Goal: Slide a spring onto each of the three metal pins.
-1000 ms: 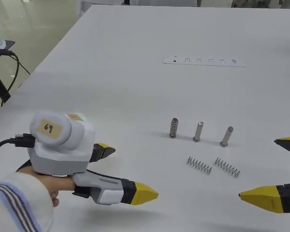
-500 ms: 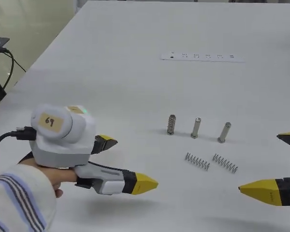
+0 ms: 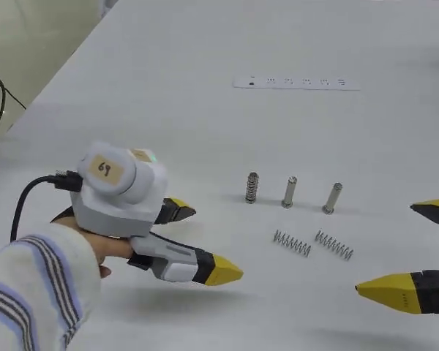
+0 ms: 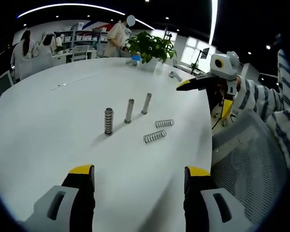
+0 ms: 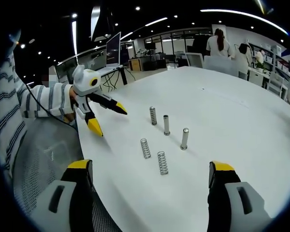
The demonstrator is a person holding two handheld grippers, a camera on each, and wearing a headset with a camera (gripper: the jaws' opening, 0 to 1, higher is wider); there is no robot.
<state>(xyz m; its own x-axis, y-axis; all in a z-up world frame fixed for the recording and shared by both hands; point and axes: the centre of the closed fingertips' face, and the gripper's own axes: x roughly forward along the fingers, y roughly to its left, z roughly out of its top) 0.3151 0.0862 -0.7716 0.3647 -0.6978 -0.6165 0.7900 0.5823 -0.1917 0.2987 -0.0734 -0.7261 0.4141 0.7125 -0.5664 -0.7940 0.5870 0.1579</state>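
Big open-plan office. The surface (image 3: 168, 88) is a long white table with a white power strip (image 3: 296, 82) lying flat towards its far side. Off its left edge in the head view there's pale glossy floor (image 3: 44, 36) and a black cable (image 3: 3, 93). The left gripper view has a leafy potted plant (image 4: 150, 46) at the far end, shelving (image 4: 82, 37) over to the left and a few people (image 4: 118, 34) standing around. The ceiling's dark, with long light strips (image 4: 72, 6) and small spots (image 5: 137, 8). The right gripper view catches a monitor (image 5: 112, 48), glass partitions (image 5: 179, 35) and a grey mesh chair (image 5: 43, 142) right at the table's edge.
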